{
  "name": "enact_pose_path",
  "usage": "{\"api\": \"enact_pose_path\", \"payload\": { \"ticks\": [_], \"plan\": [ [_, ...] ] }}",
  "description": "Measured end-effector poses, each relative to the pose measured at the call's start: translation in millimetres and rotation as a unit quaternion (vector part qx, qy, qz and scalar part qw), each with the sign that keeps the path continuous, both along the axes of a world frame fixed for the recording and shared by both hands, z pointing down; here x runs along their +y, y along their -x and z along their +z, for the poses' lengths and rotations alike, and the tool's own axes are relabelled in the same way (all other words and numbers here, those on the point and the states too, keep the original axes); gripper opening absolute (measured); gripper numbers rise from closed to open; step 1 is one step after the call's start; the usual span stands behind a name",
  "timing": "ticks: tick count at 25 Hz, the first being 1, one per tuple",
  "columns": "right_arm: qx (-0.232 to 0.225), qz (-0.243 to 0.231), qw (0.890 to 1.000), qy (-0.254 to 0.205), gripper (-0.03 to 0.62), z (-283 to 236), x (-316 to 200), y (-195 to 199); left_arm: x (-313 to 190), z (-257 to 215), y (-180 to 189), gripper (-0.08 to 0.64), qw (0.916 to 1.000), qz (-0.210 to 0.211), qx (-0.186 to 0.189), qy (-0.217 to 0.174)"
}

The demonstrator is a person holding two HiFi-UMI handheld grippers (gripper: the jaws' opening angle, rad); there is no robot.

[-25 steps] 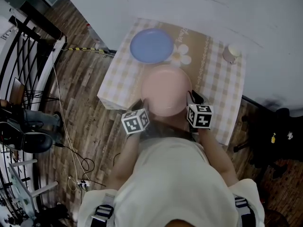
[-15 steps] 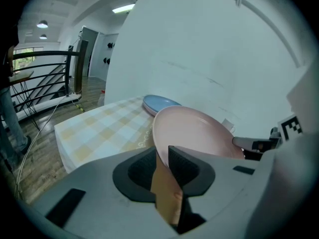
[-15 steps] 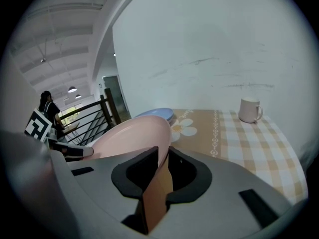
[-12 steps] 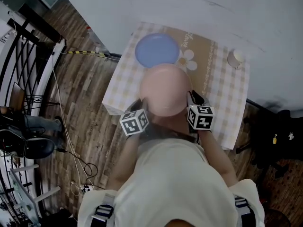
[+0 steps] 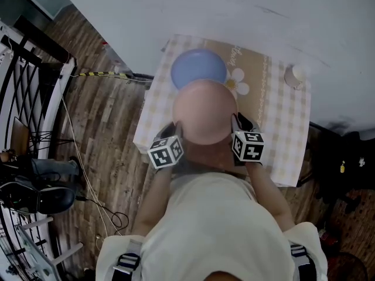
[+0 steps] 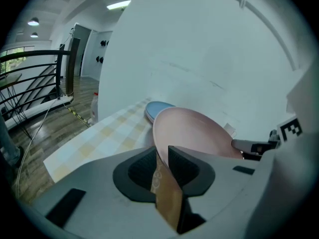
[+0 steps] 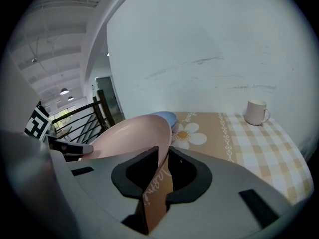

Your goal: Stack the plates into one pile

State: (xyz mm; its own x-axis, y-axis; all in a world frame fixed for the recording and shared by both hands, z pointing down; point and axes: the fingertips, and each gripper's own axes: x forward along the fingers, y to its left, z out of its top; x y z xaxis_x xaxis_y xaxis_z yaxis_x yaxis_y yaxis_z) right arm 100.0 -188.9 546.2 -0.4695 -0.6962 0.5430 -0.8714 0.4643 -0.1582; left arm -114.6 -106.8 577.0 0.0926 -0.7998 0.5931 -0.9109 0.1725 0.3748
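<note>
We look steeply down on a small table point(image 5: 281, 139) covered with a checked cloth, in the upper middle of the head view. Our left gripper point(image 5: 176, 131) and right gripper point(image 5: 238, 123) each clamp an opposite edge of a pink plate point(image 5: 205, 110), which fills the centre of the frame between them. In both gripper views the plate's rim sits pinched between the two dark pads, with the plate tilting away over the cloth. A blue plate point(image 5: 198, 68) lies flat on the table just above the pink one in the frame, its near edge covered by the pink rim. A white mug point(image 5: 295, 75) stands at the table's upper right corner, well apart from both plates.
</note>
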Motion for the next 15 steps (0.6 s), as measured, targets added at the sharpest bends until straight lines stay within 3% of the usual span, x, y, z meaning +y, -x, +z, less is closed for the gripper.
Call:
{"api": "enact_pose_path", "payload": {
  "ticks": [15],
  "plan": [
    [0.007, 0.033, 0.999, -0.003, 0.063, -2.6, -33.0, 46.1, -54.3, -8.6, 53.3, 0.065, 0.9990, 0.042, 0.005, -0.011]
  ]
}}
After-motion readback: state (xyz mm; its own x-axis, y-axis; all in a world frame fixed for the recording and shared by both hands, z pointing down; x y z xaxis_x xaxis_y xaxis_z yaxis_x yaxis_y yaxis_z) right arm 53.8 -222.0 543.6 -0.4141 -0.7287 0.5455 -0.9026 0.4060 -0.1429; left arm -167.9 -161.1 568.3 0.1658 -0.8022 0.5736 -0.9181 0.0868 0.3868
